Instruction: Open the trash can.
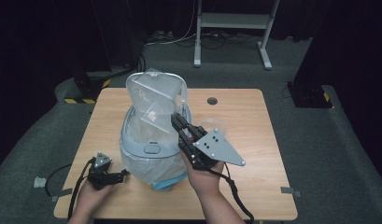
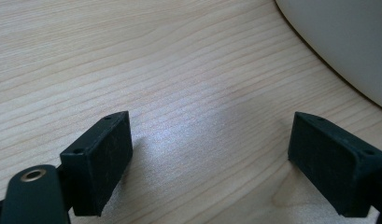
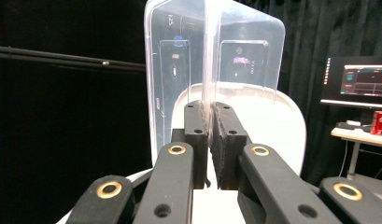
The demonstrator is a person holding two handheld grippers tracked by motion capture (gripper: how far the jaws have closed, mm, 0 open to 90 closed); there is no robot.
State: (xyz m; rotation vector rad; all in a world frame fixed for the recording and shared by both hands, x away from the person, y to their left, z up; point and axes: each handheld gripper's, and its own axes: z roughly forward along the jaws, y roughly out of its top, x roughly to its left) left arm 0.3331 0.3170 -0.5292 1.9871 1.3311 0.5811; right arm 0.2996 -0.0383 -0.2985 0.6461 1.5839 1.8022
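In the high view, a clear plastic box (image 1: pixel 153 100) is seen tilted into the mouth of a grey bin (image 1: pixel 151 149) lined with a thin plastic bag (image 1: pixel 132 163), the bin standing near the middle of the wooden table (image 1: pixel 254 130). The right gripper (image 1: pixel 179 122) is clamped on the box's rim at its right side, while the left gripper (image 1: pixel 124 173) is rested on the table just beside the bin's lower left, with nothing held. In the left gripper view, the two black pads (image 2: pixel 102 161) are spread wide apart over bare wood, and the pale curved wall of the bin (image 2: pixel 347 42) is seen at the upper right, close by but not touched. In the right gripper view, the jaws are pressed tight together on the thin edge of the clear box (image 3: pixel 212 60), which rises upright ahead of them over the white rim of the bin (image 3: pixel 291 121). For the step to be done well, the thin wall should be kept pinched deep between the pads, as a shallow bite could slip. The box is best moved slowly and steadily so the liner is not dragged, and the bin could be steadied by the idle left gripper if it starts to shift.
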